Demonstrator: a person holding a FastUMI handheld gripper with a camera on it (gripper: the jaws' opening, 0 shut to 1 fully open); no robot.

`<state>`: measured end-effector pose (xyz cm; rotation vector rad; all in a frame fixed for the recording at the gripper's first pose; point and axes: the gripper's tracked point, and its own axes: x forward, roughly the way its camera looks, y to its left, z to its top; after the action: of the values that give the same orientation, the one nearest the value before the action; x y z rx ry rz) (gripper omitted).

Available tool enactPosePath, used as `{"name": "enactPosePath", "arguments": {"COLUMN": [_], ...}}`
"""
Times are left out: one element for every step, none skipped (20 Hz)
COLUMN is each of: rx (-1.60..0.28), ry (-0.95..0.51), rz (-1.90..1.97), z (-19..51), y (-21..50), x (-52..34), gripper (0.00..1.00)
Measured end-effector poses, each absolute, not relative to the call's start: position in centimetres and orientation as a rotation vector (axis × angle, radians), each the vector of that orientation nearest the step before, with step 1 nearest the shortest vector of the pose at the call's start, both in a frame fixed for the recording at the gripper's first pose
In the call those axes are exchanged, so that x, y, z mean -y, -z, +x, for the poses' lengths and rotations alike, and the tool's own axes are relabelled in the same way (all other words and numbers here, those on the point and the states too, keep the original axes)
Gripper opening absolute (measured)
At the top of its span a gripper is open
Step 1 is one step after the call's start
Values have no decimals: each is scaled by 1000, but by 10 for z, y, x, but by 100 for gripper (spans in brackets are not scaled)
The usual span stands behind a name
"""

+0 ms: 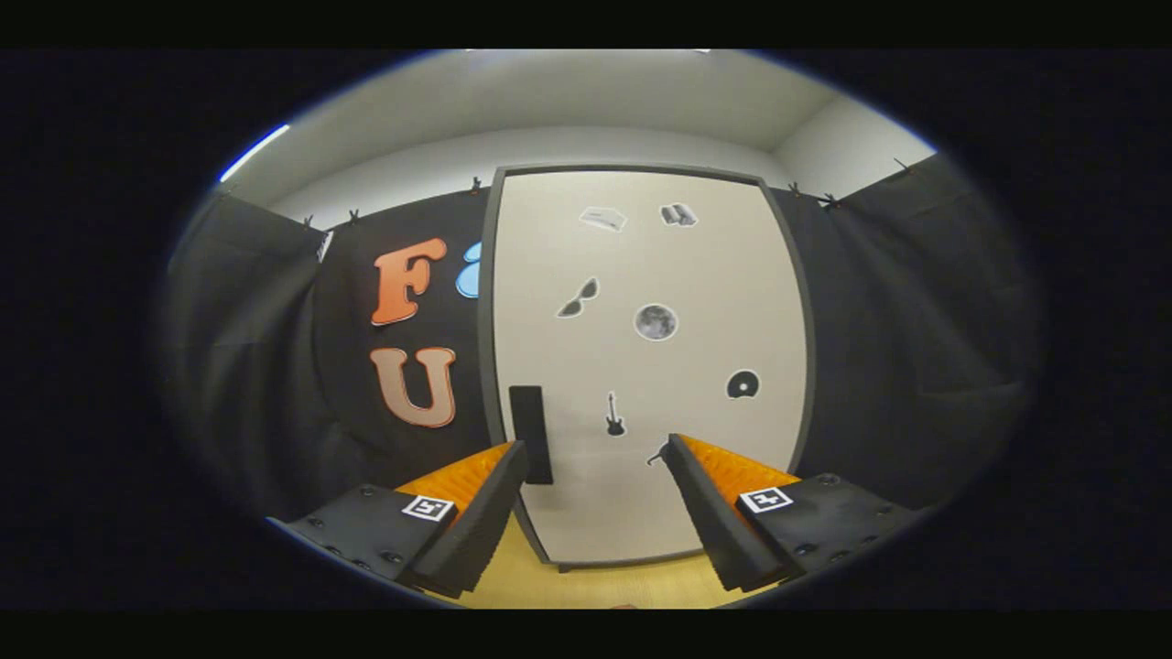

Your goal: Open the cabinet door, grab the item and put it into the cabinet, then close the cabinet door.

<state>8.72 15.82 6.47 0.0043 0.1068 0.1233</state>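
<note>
A tall cabinet with a cream door (696,275) in a dark grey frame stands upright ahead of me, its door closed. Small stickers dot the door. A black vertical handle (531,432) sits near the door's left edge, just beyond my left fingertip. My gripper (597,448) is open, its black-and-orange fingers (476,522) spread wide with nothing between them. The handle is slightly inside the left finger's line, not touched.
The cabinet stands on a yellow wooden tabletop (586,581) that shows below and between the fingers. Black cloth walls (916,320) hang on both sides of the cabinet. A white ceiling and wall lie above.
</note>
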Motion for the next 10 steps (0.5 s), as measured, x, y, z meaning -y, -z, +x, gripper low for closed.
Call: {"name": "enactPosePath", "arguments": {"rx": [-119, -130, -137, -139, -142, -146, -155, -163, -171, -179], "ry": [-133, -143, -152, -157, -156, -154, -155, -156, -158, -158], "rz": [4, 7, 9, 8, 1, -9, -13, -9, -3, 5], "z": [96, 105, 116, 124, 133, 141, 148, 154, 161, 165], "y": [-59, -54, -50, -47, -44, -41, -38, -35, -31, -29], "x": [-168, -176, -185, -191, -196, -200, -204, -209, -212, -215], "gripper": [98, 98, 98, 98, 98, 98, 96, 95, 94, 92]}}
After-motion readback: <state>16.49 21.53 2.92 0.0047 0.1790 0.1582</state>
